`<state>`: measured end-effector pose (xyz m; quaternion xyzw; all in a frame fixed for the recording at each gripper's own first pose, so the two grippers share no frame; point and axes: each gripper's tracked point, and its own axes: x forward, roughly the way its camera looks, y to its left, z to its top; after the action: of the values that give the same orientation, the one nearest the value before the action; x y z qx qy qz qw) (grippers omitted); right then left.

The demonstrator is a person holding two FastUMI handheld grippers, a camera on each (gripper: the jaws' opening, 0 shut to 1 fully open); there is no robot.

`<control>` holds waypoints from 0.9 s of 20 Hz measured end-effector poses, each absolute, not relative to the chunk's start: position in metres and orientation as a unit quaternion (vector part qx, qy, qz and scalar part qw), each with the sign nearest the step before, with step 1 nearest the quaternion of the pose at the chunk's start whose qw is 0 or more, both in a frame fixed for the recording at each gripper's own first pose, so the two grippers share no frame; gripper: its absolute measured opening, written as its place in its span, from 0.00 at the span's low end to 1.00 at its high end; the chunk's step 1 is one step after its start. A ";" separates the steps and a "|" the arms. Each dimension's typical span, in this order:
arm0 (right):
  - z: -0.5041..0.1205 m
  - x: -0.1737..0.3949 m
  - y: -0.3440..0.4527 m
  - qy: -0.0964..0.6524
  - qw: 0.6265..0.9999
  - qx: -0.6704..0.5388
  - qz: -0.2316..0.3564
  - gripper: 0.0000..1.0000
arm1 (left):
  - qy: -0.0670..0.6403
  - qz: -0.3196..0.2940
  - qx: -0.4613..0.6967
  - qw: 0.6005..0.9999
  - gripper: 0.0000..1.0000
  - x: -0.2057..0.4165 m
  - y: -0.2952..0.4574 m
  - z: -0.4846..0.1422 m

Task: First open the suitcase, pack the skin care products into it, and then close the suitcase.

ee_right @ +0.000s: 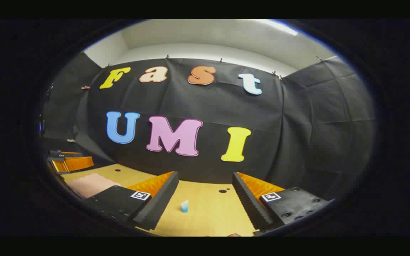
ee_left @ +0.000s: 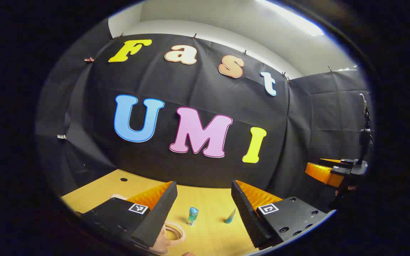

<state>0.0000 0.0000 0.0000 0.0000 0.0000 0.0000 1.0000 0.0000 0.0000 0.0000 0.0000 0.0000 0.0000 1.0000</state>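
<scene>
- In the left gripper view, the left gripper is held above the wooden table, its two fingers spread wide apart with nothing between them.
- On the table beyond that gap stands a small teal bottle, upright, and just beside it, toward the right finger, a small teal tube that leans.
- A pink suitcase lies on the table under the left finger; its looped handle shows near the teal bottle.
- Far off at the right edge of this view, the right gripper hangs well apart from the bottle.
- In the right gripper view, the right gripper's fingers also stand wide apart, empty.
- A small blue tube stands on the table between them, touching neither.
- The suitcase's pink surface lies to the left of the blue tube, and the left gripper hovers beyond it.
</scene>
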 end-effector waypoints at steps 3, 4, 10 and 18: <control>0.003 -0.003 0.007 -0.001 1.000 -0.002 0.004 0.96 | -0.004 -0.014 0.011 1.000 0.96 0.000 -0.006 0.006; 0.005 -0.003 0.007 -0.003 1.000 -0.004 0.003 0.96 | -0.008 -0.017 0.016 1.000 0.96 0.000 -0.007 0.011; 0.010 0.003 0.022 -0.009 1.000 0.008 0.008 0.96 | -0.010 -0.008 0.014 1.000 0.96 -0.006 0.008 0.017; 0.006 0.006 0.045 -0.011 1.000 -0.004 0.020 0.96 | -0.004 0.010 0.025 1.000 0.96 -0.013 0.031 0.015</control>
<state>0.0056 0.0452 0.0060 -0.0044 -0.0108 0.0199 0.9997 -0.0133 0.0308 0.0148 0.0247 -0.0045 0.0102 0.9996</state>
